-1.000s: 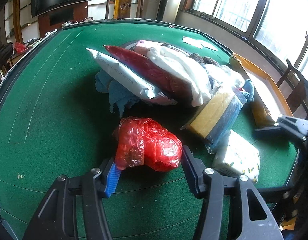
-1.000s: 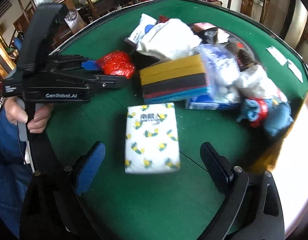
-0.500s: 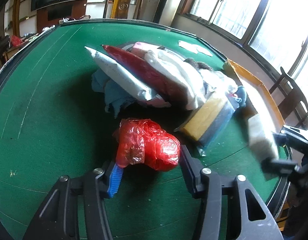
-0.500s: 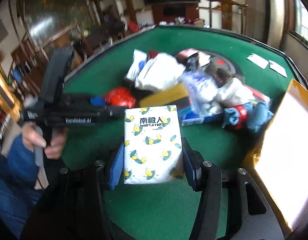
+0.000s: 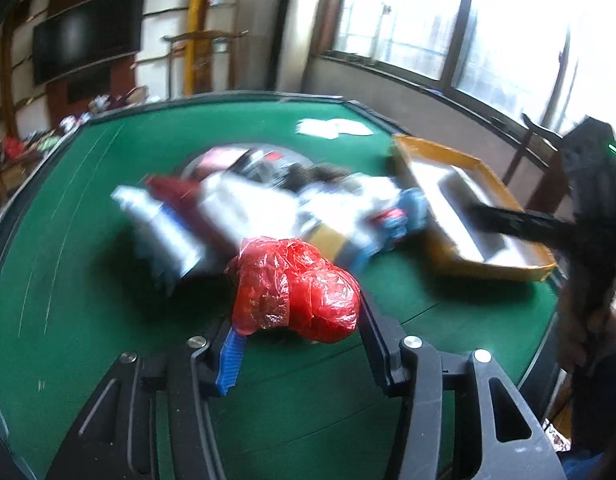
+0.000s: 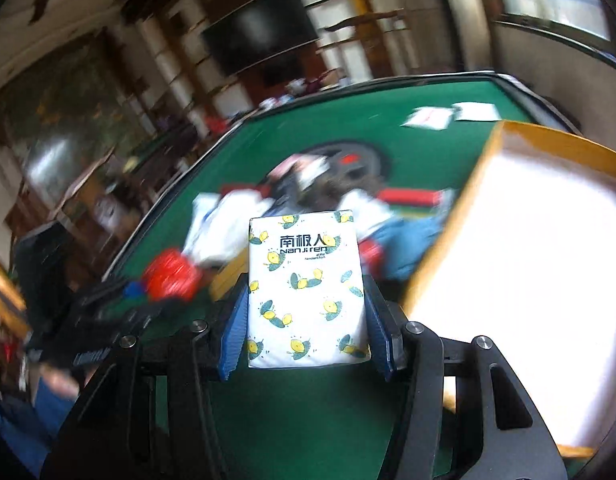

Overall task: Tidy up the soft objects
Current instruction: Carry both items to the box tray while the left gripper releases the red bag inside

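Grippers: two. The left gripper (image 5: pixel 295 344) is clamped on a red plastic bag bundle (image 5: pixel 297 290); the right gripper (image 6: pixel 305 326) is clamped on a white tissue pack (image 6: pixel 305 288).
Tissue pack: one, printed with yellow lemons and dark lettering, upright between the blue pads (image 6: pixel 232 330), both sides pressed, clear of the felt.
Red bundle: one, crinkled, squeezed between the left fingers and sticking out ahead of them, above the table.
Cardboard box: one, open-topped with orange-brown walls (image 5: pixel 440 150), pale inside; in the right wrist view its wall (image 6: pixel 448 232) stands just right of the tissue pack.
Pile: one heap of soft goods (image 5: pixel 267 204) at mid-table, too blurred to count; white, red and blue pieces show, beyond both held things.
Paper slips: two, white (image 6: pixel 452 114), on the far felt near the box.
Surface: round table with green felt (image 5: pixel 67 240) and a dark rim.
Room: a black wall screen (image 5: pixel 87 50), wooden chairs, large bright windows (image 5: pixel 488 20).
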